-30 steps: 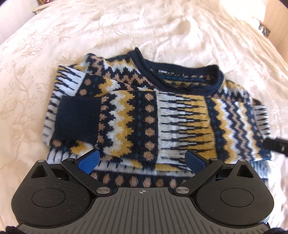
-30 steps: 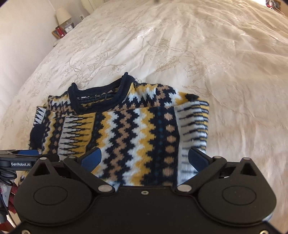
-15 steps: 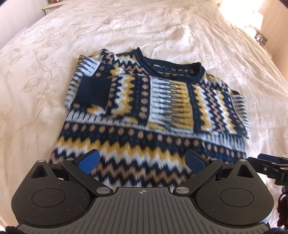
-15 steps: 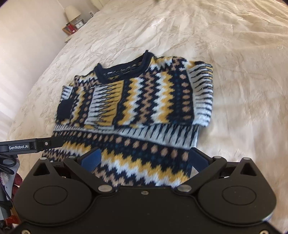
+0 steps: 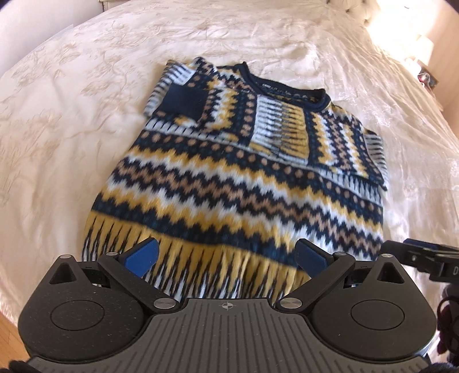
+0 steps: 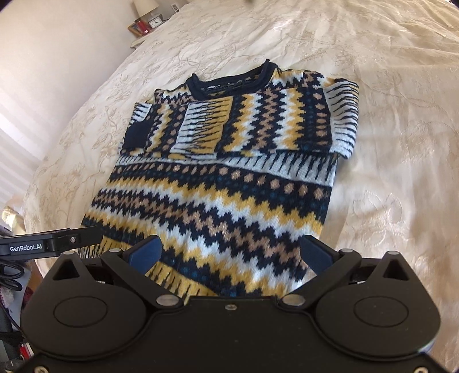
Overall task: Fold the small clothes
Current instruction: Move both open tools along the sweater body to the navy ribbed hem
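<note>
A navy, yellow, tan and white patterned sweater [image 5: 241, 183] [image 6: 226, 186] lies flat on the bed, collar at the far end, both sleeves folded across its chest. My left gripper [image 5: 226, 258] hovers open over the sweater's near hem, blue pads spread wide, nothing between them. My right gripper [image 6: 229, 255] is open too, above the hem's right part. In the left wrist view the right gripper's tip [image 5: 424, 254] shows at the right edge; in the right wrist view the left gripper's body [image 6: 48, 244] shows at the left.
A cream embroidered bedspread [image 5: 71, 120] [image 6: 387, 143] surrounds the sweater on all sides. A bedside table with a lamp and clock [image 6: 149, 20] stands far back left by the wall. Wooden floor [image 5: 8, 330] shows at the near left bed edge.
Both grippers have pulled back from the chest area toward the hem, staying open. More of the sweater's lower body has come into view.
</note>
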Demonstrator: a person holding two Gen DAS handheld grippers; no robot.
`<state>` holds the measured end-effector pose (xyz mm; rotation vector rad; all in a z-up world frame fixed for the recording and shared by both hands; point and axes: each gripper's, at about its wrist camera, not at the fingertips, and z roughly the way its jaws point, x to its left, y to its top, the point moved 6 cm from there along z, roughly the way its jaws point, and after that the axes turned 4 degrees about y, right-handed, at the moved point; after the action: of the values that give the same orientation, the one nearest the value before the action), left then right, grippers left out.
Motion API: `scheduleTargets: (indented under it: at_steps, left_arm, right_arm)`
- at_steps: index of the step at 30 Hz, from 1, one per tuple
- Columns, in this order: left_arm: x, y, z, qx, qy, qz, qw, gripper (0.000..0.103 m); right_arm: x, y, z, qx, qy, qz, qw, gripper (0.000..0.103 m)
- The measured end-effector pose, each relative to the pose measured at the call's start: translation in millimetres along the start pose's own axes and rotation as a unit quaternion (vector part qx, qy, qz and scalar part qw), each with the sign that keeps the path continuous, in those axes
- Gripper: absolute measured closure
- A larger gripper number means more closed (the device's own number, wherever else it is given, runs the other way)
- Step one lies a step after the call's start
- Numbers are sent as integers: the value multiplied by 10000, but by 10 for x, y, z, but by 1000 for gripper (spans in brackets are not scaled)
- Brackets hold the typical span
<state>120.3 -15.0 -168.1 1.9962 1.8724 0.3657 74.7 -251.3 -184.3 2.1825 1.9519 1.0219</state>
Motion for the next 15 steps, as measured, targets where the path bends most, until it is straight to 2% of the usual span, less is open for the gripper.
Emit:
scheduleTargets:
  at_steps: [9, 15]
  left_arm:
    - [334, -169, 16, 47, -285, 207, 9994, 0]
    - [672, -187, -76, -180, -382, 445, 9981, 0]
  right_arm:
    - [85, -292, -97, -108, -404, 409, 9983, 0]
    - [306, -583, -140, -227, -633, 856, 9941, 0]
